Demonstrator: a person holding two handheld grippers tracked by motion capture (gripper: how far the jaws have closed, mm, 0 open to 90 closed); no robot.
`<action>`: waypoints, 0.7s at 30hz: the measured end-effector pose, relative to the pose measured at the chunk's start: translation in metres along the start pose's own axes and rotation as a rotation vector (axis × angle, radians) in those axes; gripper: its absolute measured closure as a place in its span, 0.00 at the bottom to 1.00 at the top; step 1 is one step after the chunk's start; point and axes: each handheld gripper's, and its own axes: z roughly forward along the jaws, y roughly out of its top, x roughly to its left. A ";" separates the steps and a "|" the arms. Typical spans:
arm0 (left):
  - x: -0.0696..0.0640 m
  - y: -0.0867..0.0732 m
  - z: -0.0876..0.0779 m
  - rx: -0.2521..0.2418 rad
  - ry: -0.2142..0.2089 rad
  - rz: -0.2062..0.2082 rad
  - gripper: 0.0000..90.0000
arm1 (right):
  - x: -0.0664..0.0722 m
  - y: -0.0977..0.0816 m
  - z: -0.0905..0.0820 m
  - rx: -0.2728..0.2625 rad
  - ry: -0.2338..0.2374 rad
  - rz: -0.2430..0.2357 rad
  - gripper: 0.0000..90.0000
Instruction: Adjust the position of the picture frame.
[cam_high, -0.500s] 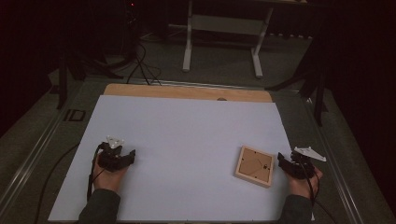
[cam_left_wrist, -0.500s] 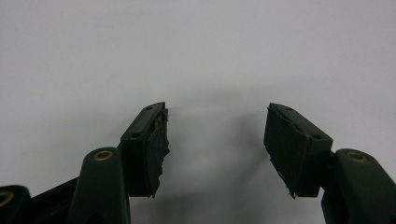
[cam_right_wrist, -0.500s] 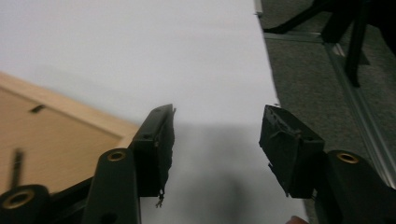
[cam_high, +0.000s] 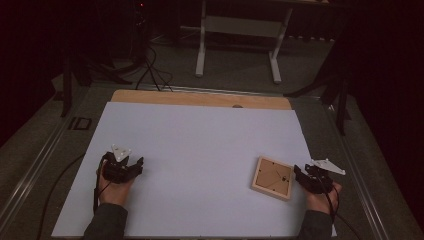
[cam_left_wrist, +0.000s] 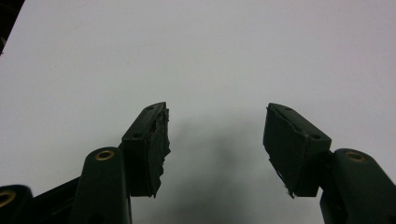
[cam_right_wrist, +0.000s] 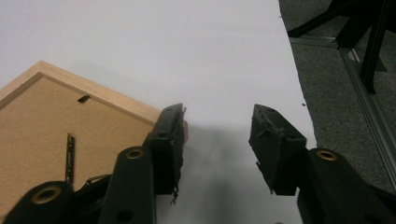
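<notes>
Wooden picture frame (cam_high: 272, 178) lies back-side up on the white table sheet (cam_high: 200, 145), at about 4 o'clock from the sheet's centre, near its right edge. Right gripper (cam_high: 301, 176) sits at the frame's 3 o'clock, jaws spread with nothing between them, one jaw just beside the frame's corner. Left gripper (cam_high: 134, 166), at 8 o'clock and well apart from the frame, is also spread over bare sheet.

No legible text, label, number or sign anywhere.
</notes>
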 end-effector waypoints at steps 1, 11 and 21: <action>0.000 0.000 0.000 0.000 0.000 0.000 0.45 | 0.000 0.000 0.000 0.000 0.000 0.000 0.62; 0.003 0.000 -0.002 -0.009 0.004 -0.021 0.45 | 0.005 -0.002 -0.003 0.030 0.009 0.002 0.99; 0.004 0.000 -0.003 -0.015 0.007 -0.032 0.46 | 0.008 -0.005 -0.001 0.077 0.019 -0.012 1.00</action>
